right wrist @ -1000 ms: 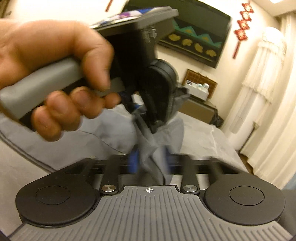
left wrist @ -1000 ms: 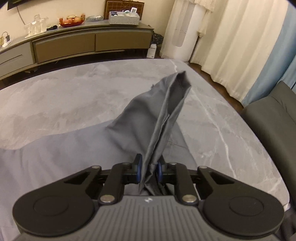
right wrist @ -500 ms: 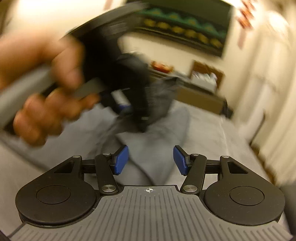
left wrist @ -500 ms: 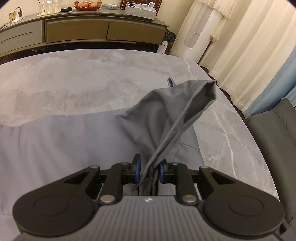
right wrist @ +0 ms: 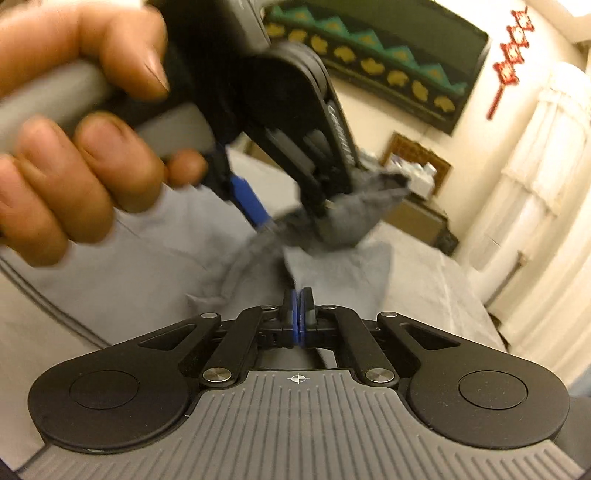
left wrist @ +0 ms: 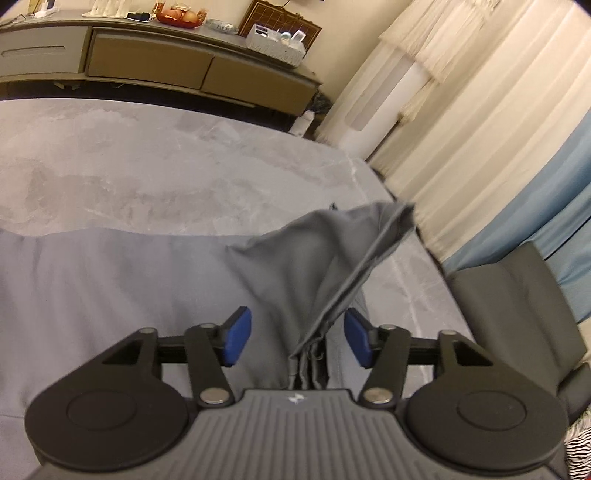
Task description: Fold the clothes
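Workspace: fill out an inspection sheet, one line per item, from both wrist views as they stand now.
Surface: grey marble-look table, partly covered by cloth.
Job's things: grey garment spread flat, with one raised fold standing up from it.
Clutter: nothing seen on the table.
Grippers: left gripper jaws opening, the fold between them but not pressed; right gripper jaws shut at the cloth's edge, a pinch cannot be told.
Cables: nothing seen on the table.
Surroundings: sideboard with a fruit bowl, pale curtains, dark chair at the table's right edge.
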`<state>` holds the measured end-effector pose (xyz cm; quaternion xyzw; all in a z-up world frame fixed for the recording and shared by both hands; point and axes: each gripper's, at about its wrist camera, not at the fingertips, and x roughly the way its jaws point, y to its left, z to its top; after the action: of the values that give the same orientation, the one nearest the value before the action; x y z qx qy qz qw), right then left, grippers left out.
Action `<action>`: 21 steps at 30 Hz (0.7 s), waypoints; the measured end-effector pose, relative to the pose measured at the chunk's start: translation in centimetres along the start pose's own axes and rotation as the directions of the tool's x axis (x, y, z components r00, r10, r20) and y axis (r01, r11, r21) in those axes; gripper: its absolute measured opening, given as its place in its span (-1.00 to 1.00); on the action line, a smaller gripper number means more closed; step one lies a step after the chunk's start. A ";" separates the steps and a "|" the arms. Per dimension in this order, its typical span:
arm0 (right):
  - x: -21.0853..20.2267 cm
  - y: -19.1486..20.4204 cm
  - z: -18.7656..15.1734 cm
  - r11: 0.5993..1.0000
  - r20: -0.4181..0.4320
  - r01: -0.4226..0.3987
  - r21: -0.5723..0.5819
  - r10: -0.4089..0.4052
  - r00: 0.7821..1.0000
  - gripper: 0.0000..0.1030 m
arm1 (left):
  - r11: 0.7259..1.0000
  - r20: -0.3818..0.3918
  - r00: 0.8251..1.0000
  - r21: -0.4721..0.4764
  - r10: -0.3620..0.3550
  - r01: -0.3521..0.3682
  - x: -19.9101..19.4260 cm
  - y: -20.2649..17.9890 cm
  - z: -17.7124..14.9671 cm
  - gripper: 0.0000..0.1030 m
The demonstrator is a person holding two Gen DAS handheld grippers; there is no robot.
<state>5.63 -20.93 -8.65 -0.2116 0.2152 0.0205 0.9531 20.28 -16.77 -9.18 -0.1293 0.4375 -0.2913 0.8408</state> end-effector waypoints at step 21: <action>1.6 -8.0 -2.2 0.926 -0.200 0.261 0.273 -0.210 0.957 0.46 | 0.994 -0.121 0.991 0.078 -0.060 0.070 3.9 -1.9 -1.9 0.37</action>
<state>7.29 -29.16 -7.95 -0.0918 0.2679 -0.1447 0.9481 19.79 -20.60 -11.96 -0.0914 0.4698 -0.3436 0.8080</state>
